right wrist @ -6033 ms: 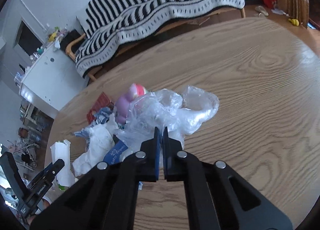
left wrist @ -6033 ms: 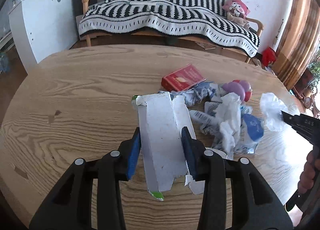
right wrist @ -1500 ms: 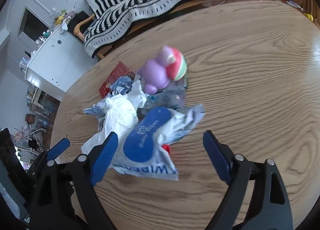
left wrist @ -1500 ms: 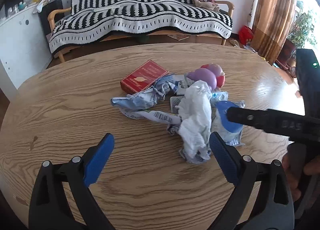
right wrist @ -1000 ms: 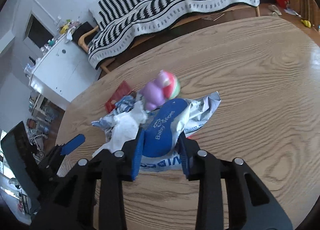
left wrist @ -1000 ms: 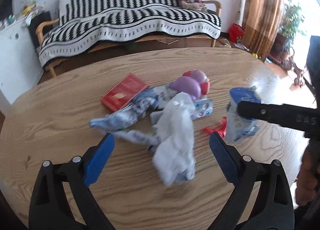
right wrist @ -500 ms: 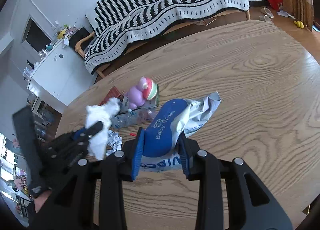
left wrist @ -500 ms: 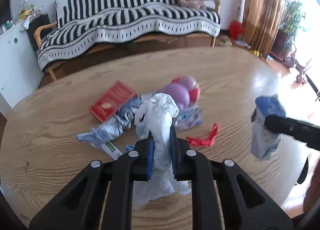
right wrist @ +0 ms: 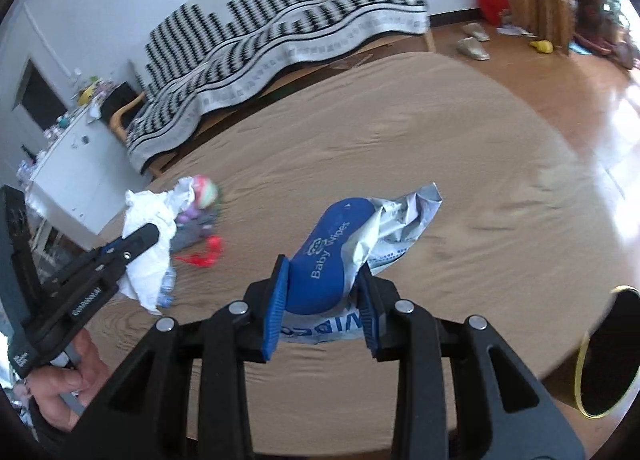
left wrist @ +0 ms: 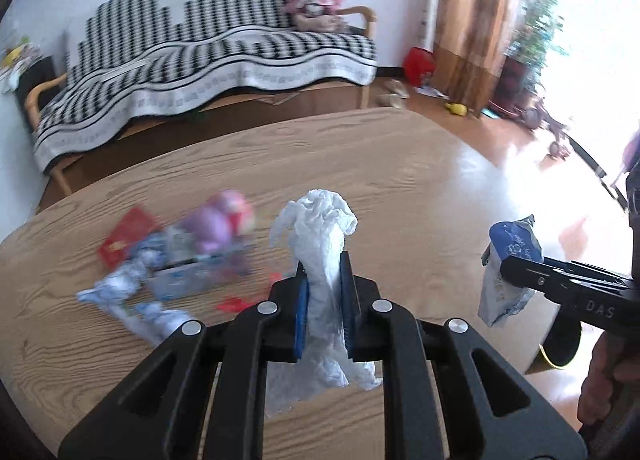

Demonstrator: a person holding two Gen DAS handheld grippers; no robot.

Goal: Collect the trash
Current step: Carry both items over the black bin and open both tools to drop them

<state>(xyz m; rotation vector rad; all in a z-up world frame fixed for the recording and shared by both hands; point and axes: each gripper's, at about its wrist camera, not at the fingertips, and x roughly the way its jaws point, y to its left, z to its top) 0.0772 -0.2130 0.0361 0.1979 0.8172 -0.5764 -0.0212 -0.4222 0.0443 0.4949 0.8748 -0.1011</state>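
White tissue [left wrist: 326, 260] is clamped in left claw [left wrist: 324, 296], wipes pack [right wrist: 332, 260] in right claw [right wrist: 322, 300]. Bin [right wrist: 610, 352] cut off lower right, contents unseen. Counter [left wrist: 400, 179] litter blurred.

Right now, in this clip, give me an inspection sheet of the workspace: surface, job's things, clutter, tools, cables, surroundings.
Surface: round wooden table.
Job's things: white crumpled tissue lifted off the table; baby wipes pack lifted too; black bin with a yellow rim at the table's right edge.
Clutter: purple toy, red box, red scrap, crumpled wrappers, blurred.
Tools: left tool shut on the tissue; right tool shut on the wipes pack.
Cables: nothing seen.
Surroundings: striped sofa, curtain, white cabinet.
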